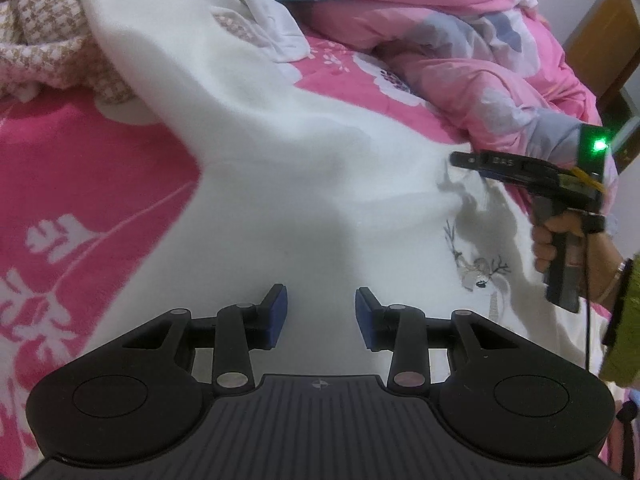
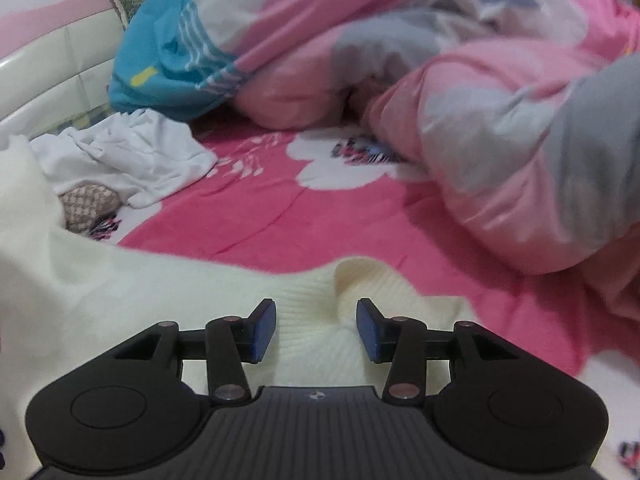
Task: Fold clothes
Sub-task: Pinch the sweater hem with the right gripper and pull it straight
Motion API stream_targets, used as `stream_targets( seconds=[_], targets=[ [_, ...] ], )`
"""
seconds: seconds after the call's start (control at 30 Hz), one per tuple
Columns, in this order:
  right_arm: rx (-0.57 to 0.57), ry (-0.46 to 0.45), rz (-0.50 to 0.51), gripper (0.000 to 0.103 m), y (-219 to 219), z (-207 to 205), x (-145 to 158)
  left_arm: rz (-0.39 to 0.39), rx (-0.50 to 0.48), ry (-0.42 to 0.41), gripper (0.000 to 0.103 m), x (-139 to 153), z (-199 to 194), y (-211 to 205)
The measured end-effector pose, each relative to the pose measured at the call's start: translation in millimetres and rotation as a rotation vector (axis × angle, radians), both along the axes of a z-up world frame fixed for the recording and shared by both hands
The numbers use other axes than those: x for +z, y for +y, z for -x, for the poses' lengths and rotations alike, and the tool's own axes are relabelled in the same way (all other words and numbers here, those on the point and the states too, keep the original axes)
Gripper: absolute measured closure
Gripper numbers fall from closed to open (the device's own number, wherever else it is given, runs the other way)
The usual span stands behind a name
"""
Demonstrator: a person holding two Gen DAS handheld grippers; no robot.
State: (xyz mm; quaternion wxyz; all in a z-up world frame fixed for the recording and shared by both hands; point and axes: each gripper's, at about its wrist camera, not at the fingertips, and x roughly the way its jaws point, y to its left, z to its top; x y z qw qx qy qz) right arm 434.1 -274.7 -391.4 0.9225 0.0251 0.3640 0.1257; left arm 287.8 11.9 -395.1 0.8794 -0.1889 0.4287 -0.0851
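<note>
**Cream sweater spread on a pink bed, both grippers released above it**

A pink floral bedsheet (image 1: 100,168) covers the bed, with a bulky pink, grey and white quilt (image 2: 500,140) heaped along its far side and a teal striped section (image 2: 160,52) of bedding bunched at the headboard end. Across the sheet lies a cream knit sweater (image 1: 280,152), laid out broadly, one sleeve running away toward the upper left; a small embroidered deer (image 1: 480,272) marks its front near the right edge of the left wrist view. In the right wrist view the sweater's ribbed collar (image 2: 368,280) stands up in a soft fold just ahead of the fingers. Beyond the sweater sit a crumpled white garment (image 2: 128,152) and a beige houndstooth piece (image 1: 44,32), both touching the sweater's far edge.

The left gripper (image 1: 321,314) hangs over the sweater's body with its jaws apart, nothing between the blue pads. The right gripper (image 2: 316,328) is likewise released, jaws apart just short of the collar. From the left camera, the right hand (image 1: 560,240) grips the other tool's handle, a green light (image 1: 599,145) glowing on it.
</note>
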Motion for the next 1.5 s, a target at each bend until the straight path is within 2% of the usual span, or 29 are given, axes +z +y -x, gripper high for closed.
stream_targets(
  seconds=[0.03,0.1,0.23,0.3,0.4,0.5,0.57,0.6,0.7,0.77,0.8,0.93,0.97,1.07,1.17,1.27,1.4,1.5],
  targets=[
    [-0.007,-0.007,-0.010,0.090,-2,-1,-2,0.001,-0.002,-0.002,0.066,0,0,1],
    [-0.022,-0.039,-0.025,0.099,-5,-2,-3,-0.002,-0.002,-0.010,0.066,0,1,2],
    [-0.059,-0.185,0.008,0.103,0,-3,1,-0.013,0.012,-0.022,0.066,-1,2,6],
    [-0.103,-0.204,0.044,0.103,2,-17,-9,-0.022,0.011,-0.026,0.066,-2,1,7],
    [-0.199,-0.145,0.054,0.103,-8,-42,-29,-0.037,0.008,-0.032,0.066,-4,0,8],
    [-0.243,-0.136,-0.001,0.102,-21,-38,-21,-0.046,0.009,-0.035,0.066,-5,-1,8],
    [-0.209,-0.174,-0.021,0.102,-24,-19,3,-0.042,0.018,-0.031,0.066,-5,-2,8],
    [-0.164,-0.176,-0.038,0.101,-24,-11,13,-0.040,0.023,-0.029,0.066,-6,-2,9],
    [0.070,-0.107,-0.096,0.101,-14,9,31,-0.034,0.039,-0.023,0.066,-7,-5,9],
    [0.225,-0.006,-0.087,0.100,1,8,22,-0.035,0.043,-0.021,0.066,-7,-7,9],
    [0.239,0.021,-0.064,0.100,4,6,17,-0.041,0.040,-0.023,0.066,-8,-7,9],
    [-0.028,0.011,0.086,0.100,-20,-9,1,-0.075,0.018,-0.036,0.066,-7,-6,6],
    [-0.119,-0.007,0.080,0.100,-38,-3,12,-0.081,0.015,-0.038,0.066,-7,-5,5],
    [-0.266,-0.043,0.070,0.099,-89,36,49,-0.090,0.015,-0.038,0.065,-7,-6,3],
    [-0.267,0.000,0.083,0.099,-118,89,77,-0.089,0.023,-0.034,0.065,-6,-6,2],
    [-0.224,0.056,0.054,0.098,-131,138,86,-0.112,0.025,-0.035,0.065,-3,-5,-2],
    [-0.092,0.148,0.028,0.098,-122,173,47,-0.145,0.058,-0.032,0.065,2,-1,-8],
    [-0.124,0.185,0.053,0.103,-134,171,8,-0.188,0.097,-0.042,0.065,11,8,-14]
  ],
)
